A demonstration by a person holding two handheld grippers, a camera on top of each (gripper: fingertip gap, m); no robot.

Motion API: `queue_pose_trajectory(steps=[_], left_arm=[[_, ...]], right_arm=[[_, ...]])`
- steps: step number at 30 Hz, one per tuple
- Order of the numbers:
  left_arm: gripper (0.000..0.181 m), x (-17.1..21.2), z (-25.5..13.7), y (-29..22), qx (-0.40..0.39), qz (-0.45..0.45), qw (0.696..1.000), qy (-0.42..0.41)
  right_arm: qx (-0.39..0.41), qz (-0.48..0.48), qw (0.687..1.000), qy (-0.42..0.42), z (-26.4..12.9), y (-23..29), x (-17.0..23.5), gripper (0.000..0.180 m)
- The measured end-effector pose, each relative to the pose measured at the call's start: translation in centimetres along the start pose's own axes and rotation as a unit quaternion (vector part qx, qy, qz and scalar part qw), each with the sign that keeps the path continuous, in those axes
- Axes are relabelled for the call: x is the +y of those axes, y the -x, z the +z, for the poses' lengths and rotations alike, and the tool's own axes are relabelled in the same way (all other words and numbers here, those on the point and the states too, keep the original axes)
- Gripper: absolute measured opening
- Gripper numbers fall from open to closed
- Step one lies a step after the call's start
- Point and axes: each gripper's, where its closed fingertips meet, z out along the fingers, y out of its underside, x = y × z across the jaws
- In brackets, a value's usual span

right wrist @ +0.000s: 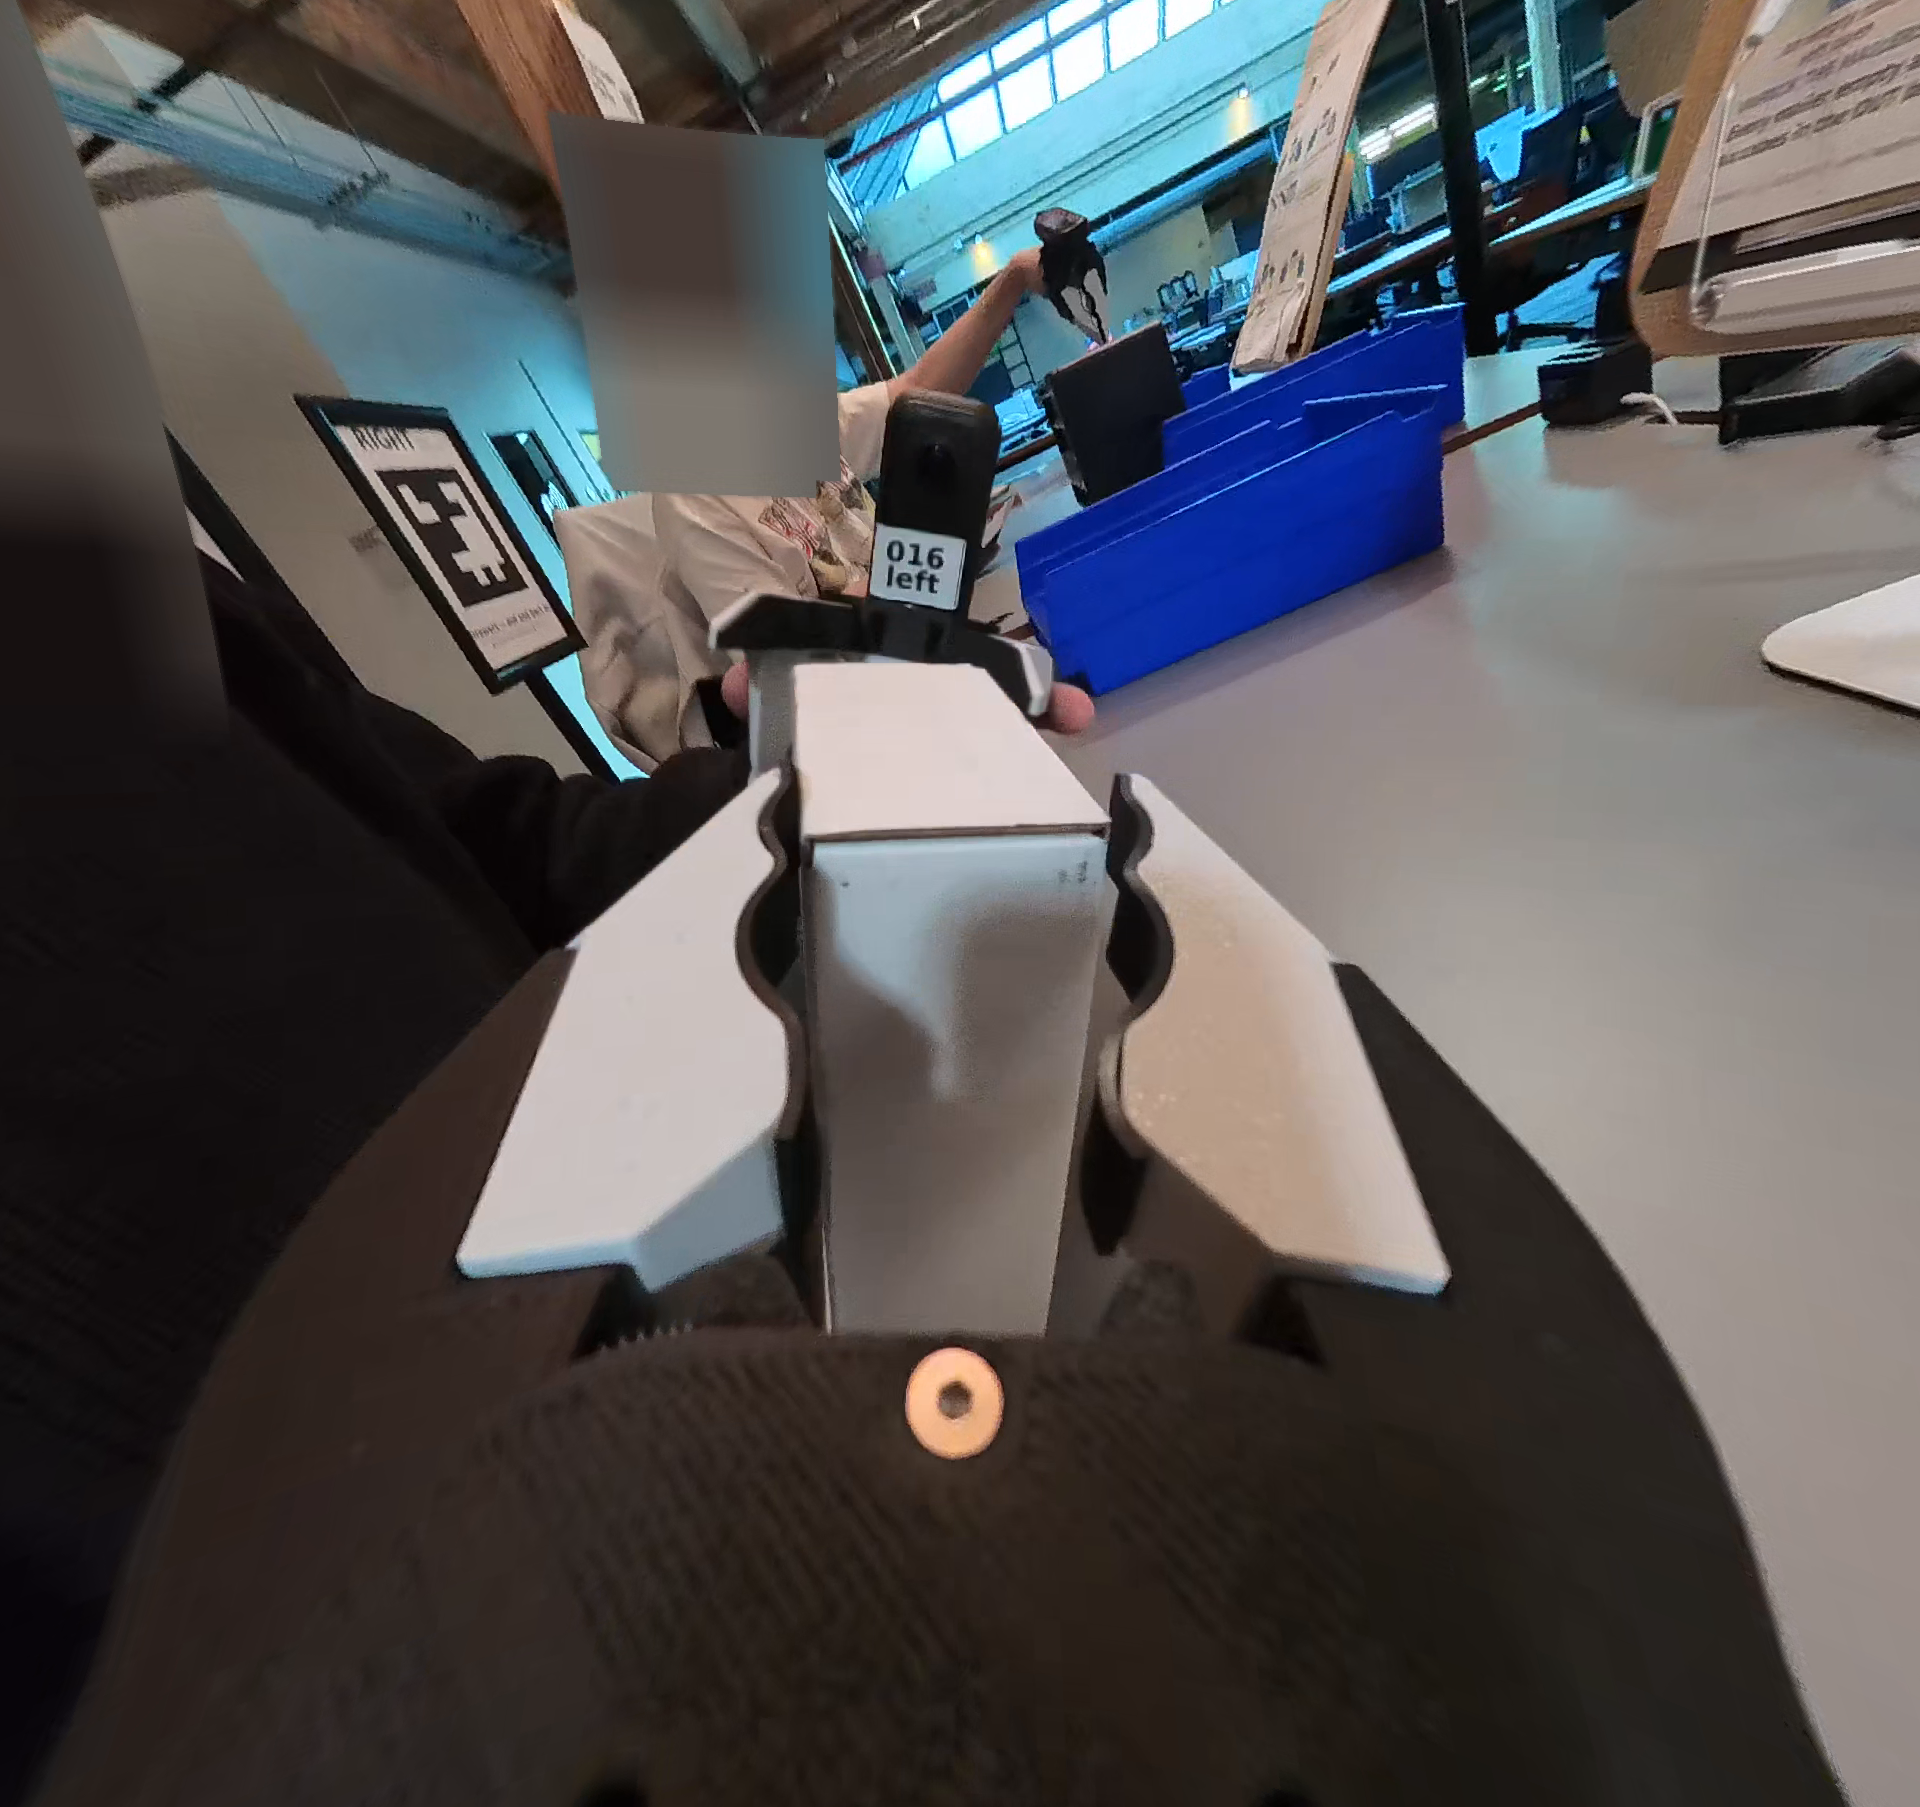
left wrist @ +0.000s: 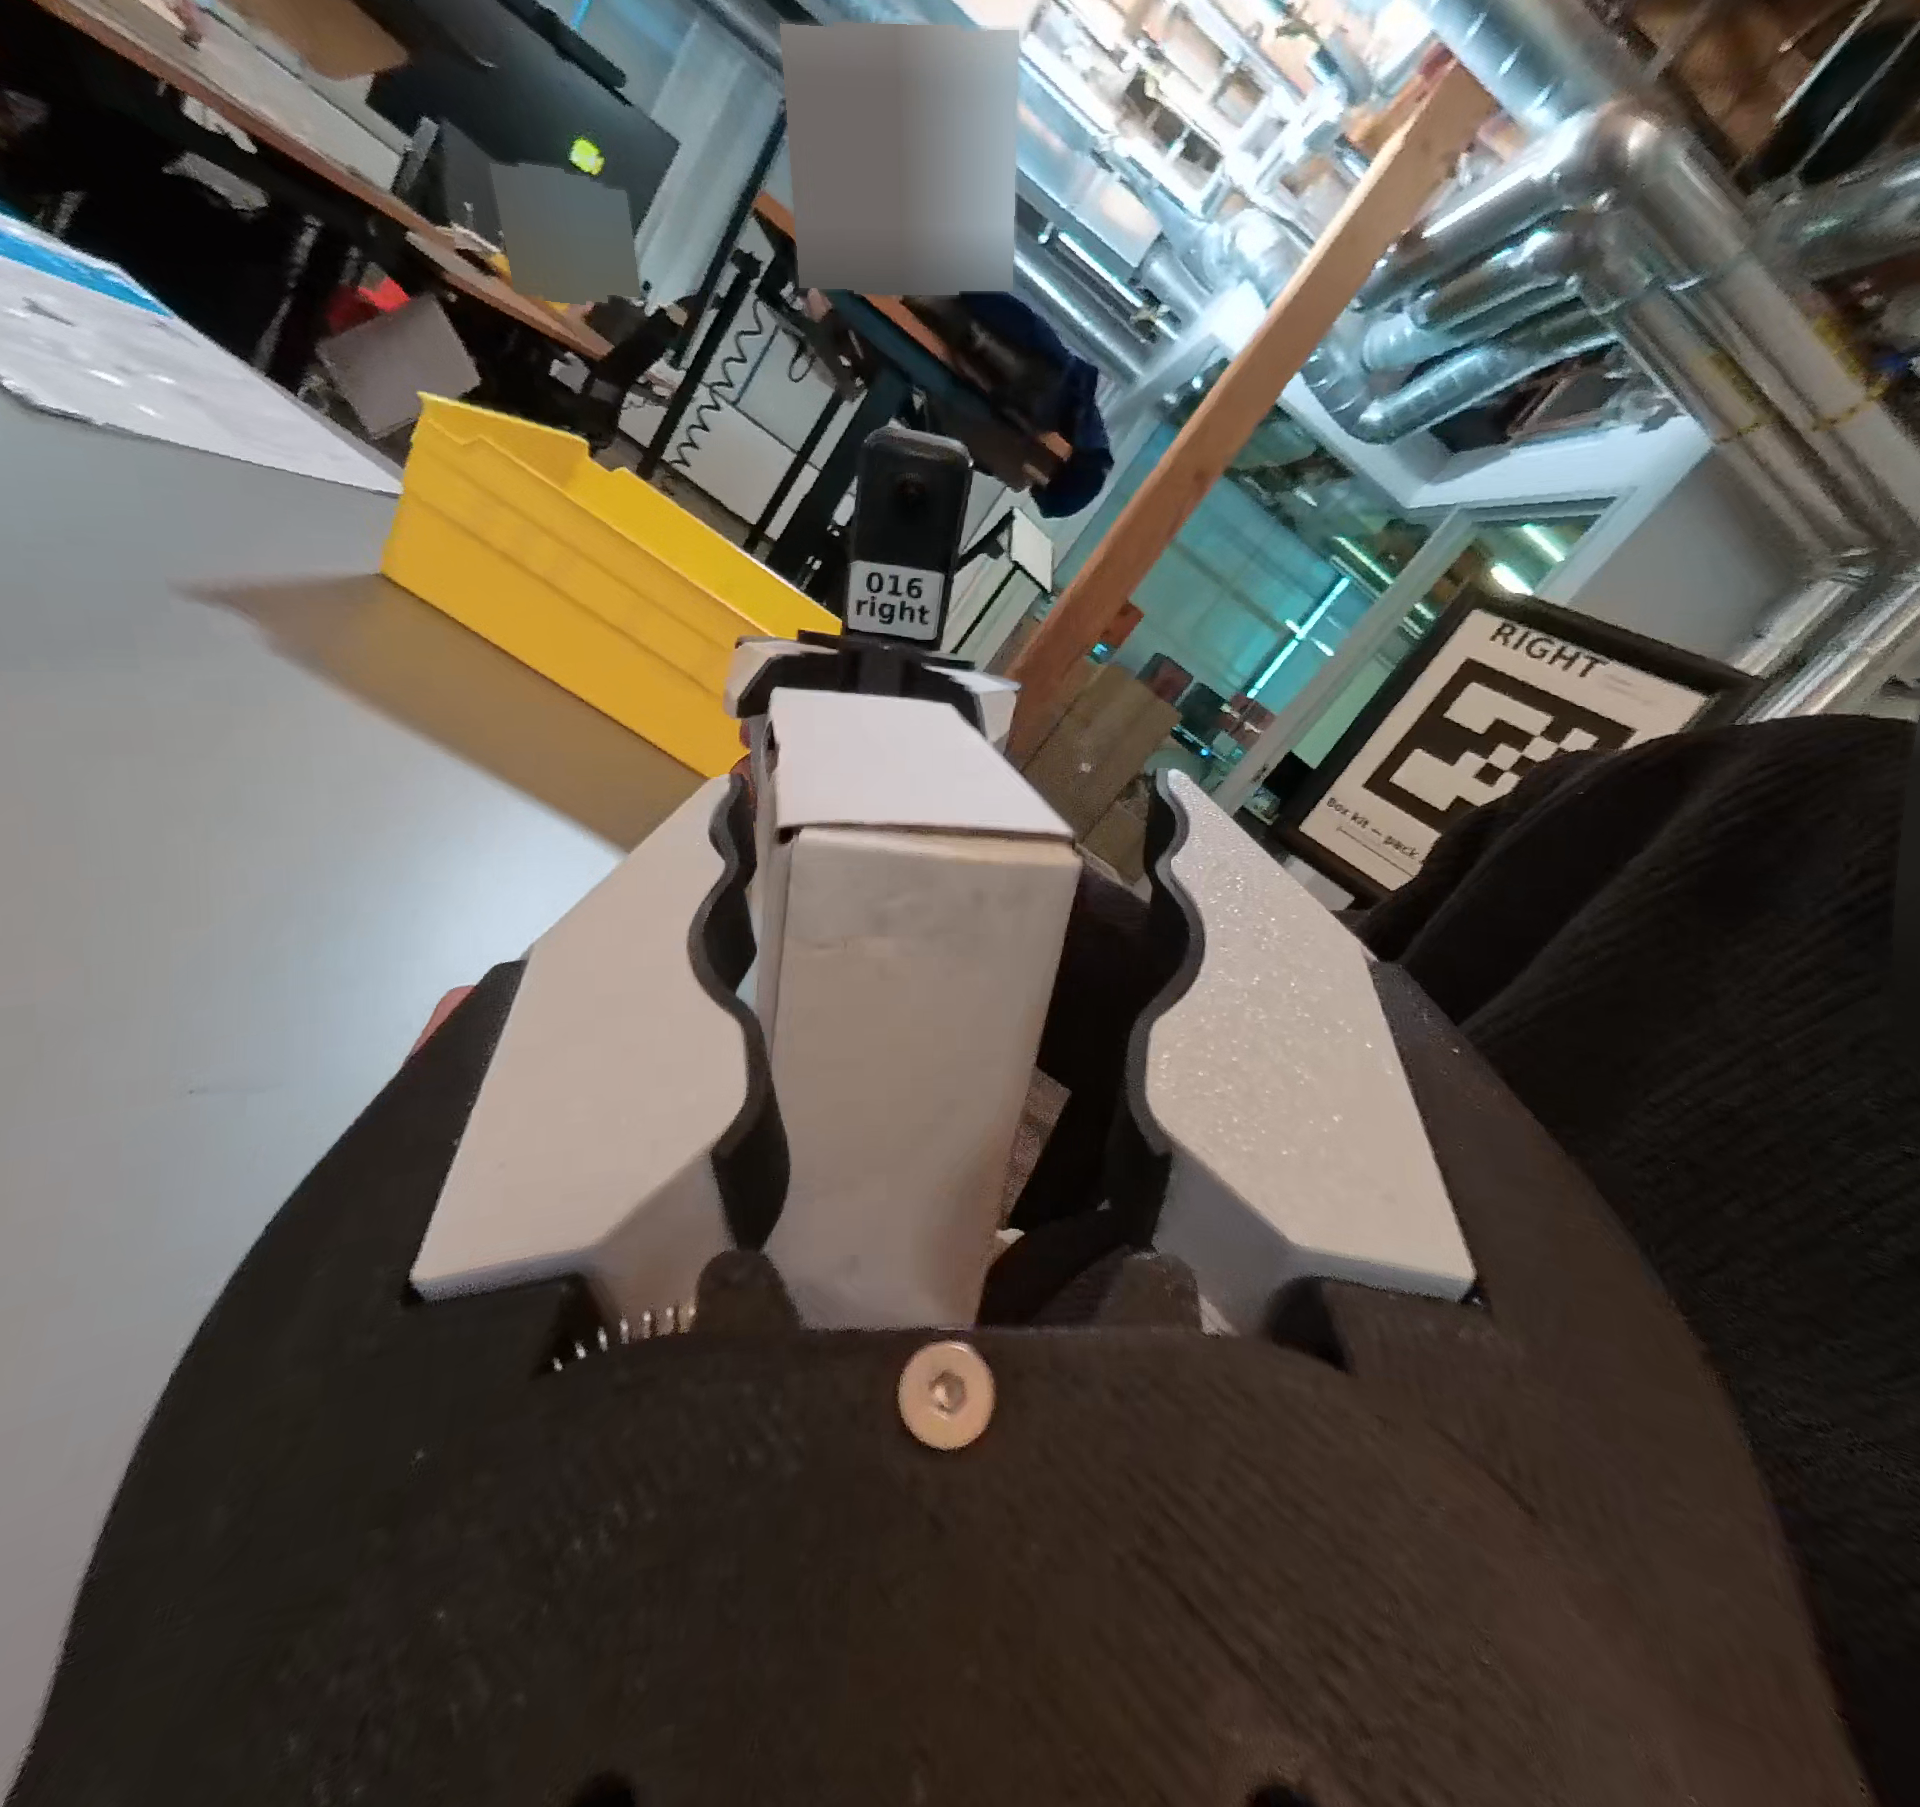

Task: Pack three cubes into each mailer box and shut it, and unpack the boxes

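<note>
the left gripper [left wrist: 940, 926] has its fingers [left wrist: 603, 1061] on either side of one end of the white mailer box [left wrist: 914, 1009], the right-hand one apart from it. the right gripper [right wrist: 951, 936] fingers [right wrist: 644, 1061] clamp the opposite end, so the shut box hangs between them above the grey desk [right wrist: 1558, 926], likely to carry it. a yellow bin [left wrist: 582, 583] and blue bin [right wrist: 1236, 552] sit beyond.

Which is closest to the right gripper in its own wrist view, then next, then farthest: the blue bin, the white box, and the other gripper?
1. White box: between the right gripper fingers, nearest.
2. Left gripper: straight ahead, at the box's far end.
3. Blue bin: beyond, to the right on the table, farthest.
</note>
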Motion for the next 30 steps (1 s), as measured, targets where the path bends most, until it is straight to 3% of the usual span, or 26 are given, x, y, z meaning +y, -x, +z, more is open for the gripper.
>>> queue_pose_trajectory(steps=[6, 21, 30], left_arm=[[0.038, -0.9, -2.0, 0.0, 0.023, 0.004, 1.0, -0.013], [0.048, -0.5, -2.3, -0.2, 0.037, 0.009, 0.999, -0.002], [0.037, -0.9, -2.6, -0.3, 0.065, -0.028, 0.997, -0.022]], right_arm=[[-0.011, -0.018, 1.0, -0.006, -0.2, 0.7, -0.4, 0.06], [0.001, -0.018, 1.0, -0.015, -0.2, 0.3, -0.8, 0.06], [-0.011, -0.011, 1.0, -0.019, 0.0, 0.7, -1.0, 0.06]])
